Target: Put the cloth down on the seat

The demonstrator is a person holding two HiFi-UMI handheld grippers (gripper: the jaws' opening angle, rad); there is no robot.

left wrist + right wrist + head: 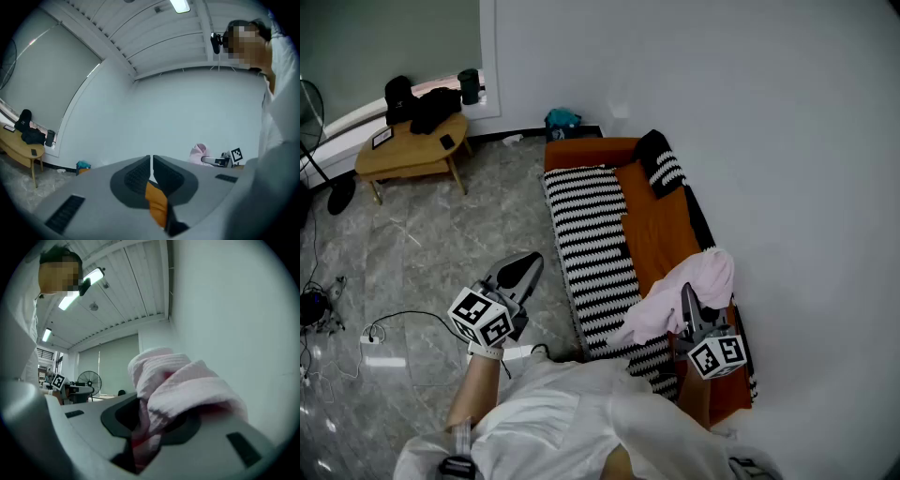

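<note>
A pale pink cloth (689, 286) hangs bunched from my right gripper (688, 302), which is shut on it above the near end of the sofa. In the right gripper view the pink cloth (178, 390) fills the space between the jaws and spills over them. The sofa seat (592, 246) carries a black-and-white striped cover, with an orange backrest (661, 230) along the wall. My left gripper (525, 269) is held over the floor left of the sofa, its jaws together with nothing between them. The left gripper (151, 165) points toward the wall.
A striped cushion (664, 167) lies at the sofa's far end. A low wooden table (411, 150) with dark items stands at the far left, beside a fan base (339, 195). Cables and a power strip (370, 336) lie on the grey floor. A teal object (562, 119) sits behind the sofa.
</note>
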